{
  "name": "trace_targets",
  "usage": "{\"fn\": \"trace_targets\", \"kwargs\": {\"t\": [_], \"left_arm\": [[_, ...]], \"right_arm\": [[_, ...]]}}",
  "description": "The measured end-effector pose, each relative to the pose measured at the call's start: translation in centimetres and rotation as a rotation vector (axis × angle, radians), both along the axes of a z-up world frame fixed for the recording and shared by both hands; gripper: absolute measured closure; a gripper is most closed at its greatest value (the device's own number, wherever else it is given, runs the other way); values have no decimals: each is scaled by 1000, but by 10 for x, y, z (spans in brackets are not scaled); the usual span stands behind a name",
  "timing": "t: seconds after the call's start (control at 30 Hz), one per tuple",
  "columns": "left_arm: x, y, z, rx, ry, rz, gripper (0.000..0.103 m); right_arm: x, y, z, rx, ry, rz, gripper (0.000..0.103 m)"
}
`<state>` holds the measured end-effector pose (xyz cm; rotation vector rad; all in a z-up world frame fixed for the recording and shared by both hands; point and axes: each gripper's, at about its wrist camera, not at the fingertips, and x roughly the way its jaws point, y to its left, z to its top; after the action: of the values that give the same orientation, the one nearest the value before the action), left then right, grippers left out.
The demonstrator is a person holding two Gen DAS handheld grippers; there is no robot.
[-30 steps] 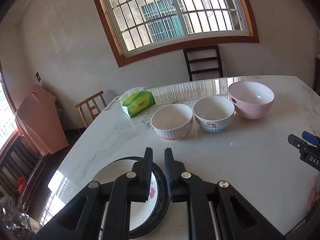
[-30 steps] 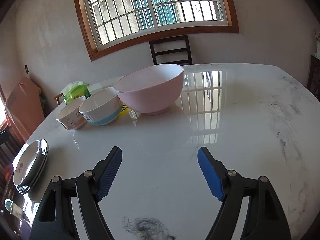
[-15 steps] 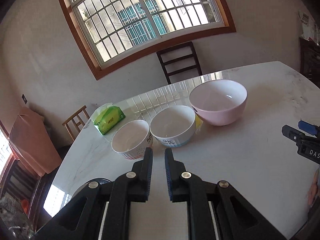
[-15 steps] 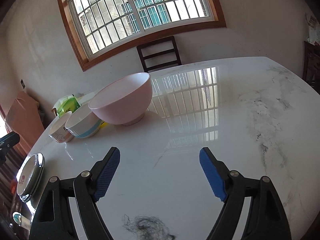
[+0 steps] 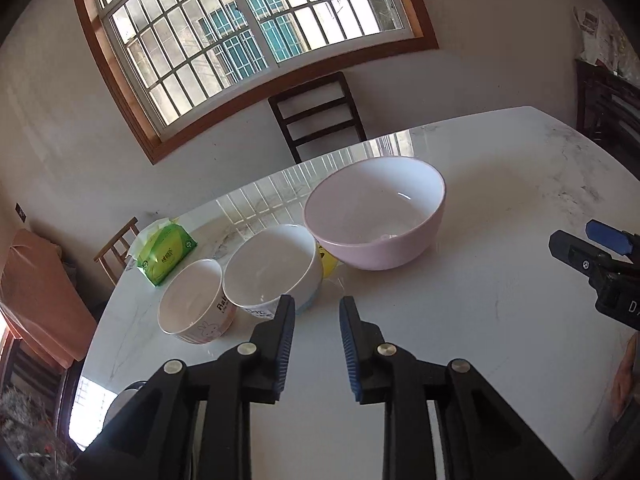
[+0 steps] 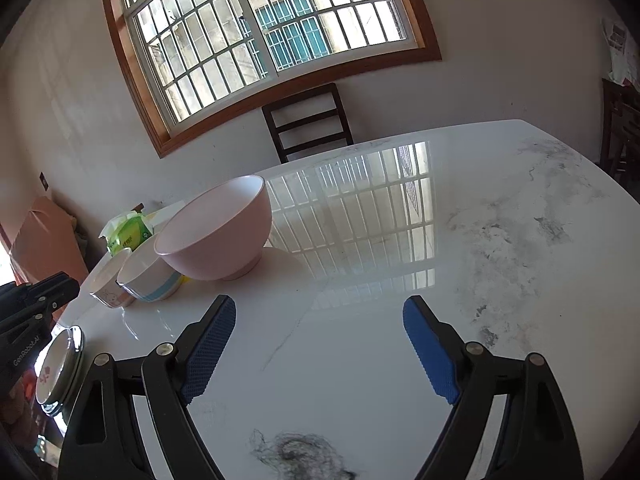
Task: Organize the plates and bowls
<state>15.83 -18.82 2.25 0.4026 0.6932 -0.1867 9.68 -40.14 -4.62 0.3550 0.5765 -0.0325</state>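
Note:
Three bowls stand in a row on the white marble table (image 5: 500,272): a large pink bowl (image 5: 376,216), a white bowl with a blue band (image 5: 272,268) and a small ribbed rabbit bowl (image 5: 192,304). My left gripper (image 5: 316,312) is empty with a narrow gap between its jaws, just in front of the blue-band bowl. My right gripper (image 6: 320,312) is wide open and empty over bare table, right of the pink bowl (image 6: 216,232). A stack of plates (image 6: 60,368) lies at the table's left edge, beside the left gripper's body.
A green tissue pack (image 5: 166,254) lies behind the small bowl. A dark chair (image 5: 316,112) stands at the far side under the window. A wooden chair (image 5: 116,248) stands at the left. A dark smudge (image 6: 296,456) marks the table near me.
My left gripper has risen off the plate stack and moved forward and right toward the bowls, its jaws parting slightly. My right gripper has swung a little right, still wide open.

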Motion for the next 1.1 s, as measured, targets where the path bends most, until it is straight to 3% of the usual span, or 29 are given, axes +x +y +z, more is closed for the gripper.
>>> {"fn": "trace_targets", "kwargs": {"t": [0.2, 0.4, 0.53, 0.67, 0.83, 1.1], "left_arm": [[48, 20, -4, -345, 286, 2, 79], [80, 27, -7, -487, 407, 18, 79], [100, 32, -6, -630, 509, 14, 79], [119, 37, -11, -700, 578, 66, 79], [132, 44, -22, -765, 636, 134, 79], [144, 47, -27, -785, 634, 203, 76]], "right_arm": [[8, -8, 4, 28, -10, 14, 16], [28, -9, 11, 100, 2, 70, 16], [47, -7, 21, 129, -4, 113, 16], [74, -7, 32, 162, 25, 148, 16], [107, -3, 42, 124, 57, 166, 16], [155, 5, 42, 77, 151, 191, 16]]}}
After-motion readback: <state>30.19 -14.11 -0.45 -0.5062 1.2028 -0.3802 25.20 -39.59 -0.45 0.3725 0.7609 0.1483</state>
